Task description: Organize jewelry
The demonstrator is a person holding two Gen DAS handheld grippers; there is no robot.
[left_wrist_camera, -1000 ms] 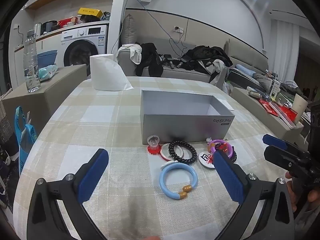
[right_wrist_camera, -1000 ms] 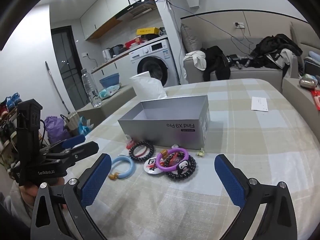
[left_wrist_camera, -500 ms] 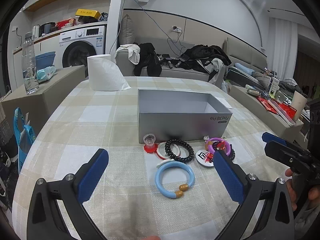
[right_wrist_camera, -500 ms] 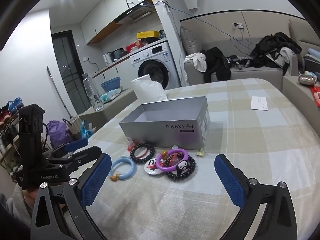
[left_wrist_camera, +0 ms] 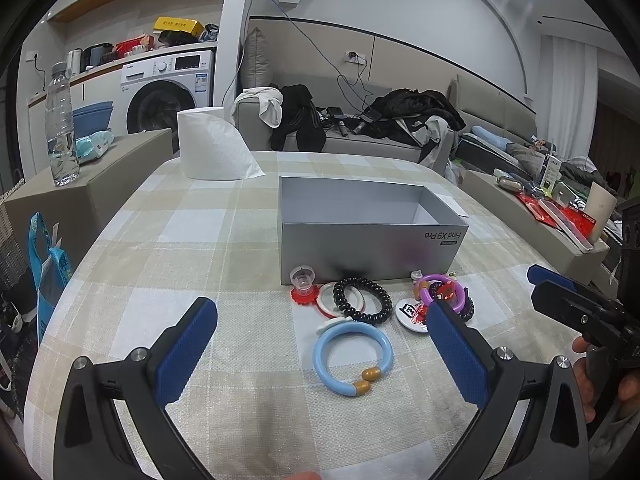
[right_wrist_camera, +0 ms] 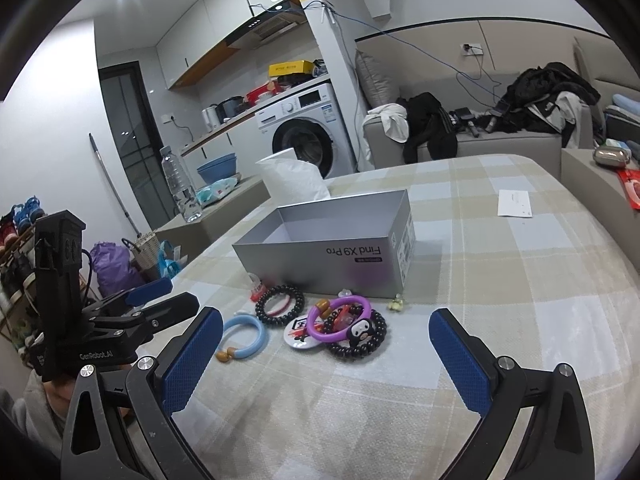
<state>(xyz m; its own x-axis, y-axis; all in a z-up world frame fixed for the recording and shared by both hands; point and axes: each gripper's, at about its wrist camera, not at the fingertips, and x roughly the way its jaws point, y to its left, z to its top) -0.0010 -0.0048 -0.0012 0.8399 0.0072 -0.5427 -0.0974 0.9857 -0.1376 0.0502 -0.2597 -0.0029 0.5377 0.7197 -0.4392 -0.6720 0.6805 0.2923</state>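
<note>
Jewelry lies on the table in front of the box [left_wrist_camera: 372, 240]; the blue bangle [left_wrist_camera: 352, 354] sits flat, nearest the left gripper [left_wrist_camera: 320, 356]. Both left and right gripper [right_wrist_camera: 326, 364] are spread, empty.

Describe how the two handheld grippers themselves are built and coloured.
Both match: the left gripper and right gripper have black angular plastic arms with silver screw heads, ending in blue cross-hatched pads. From the right wrist view, the left unit's side reads "GenRobot.AI" in white, with a black boxy module on top. Bare fingers grip the right handle.
</note>
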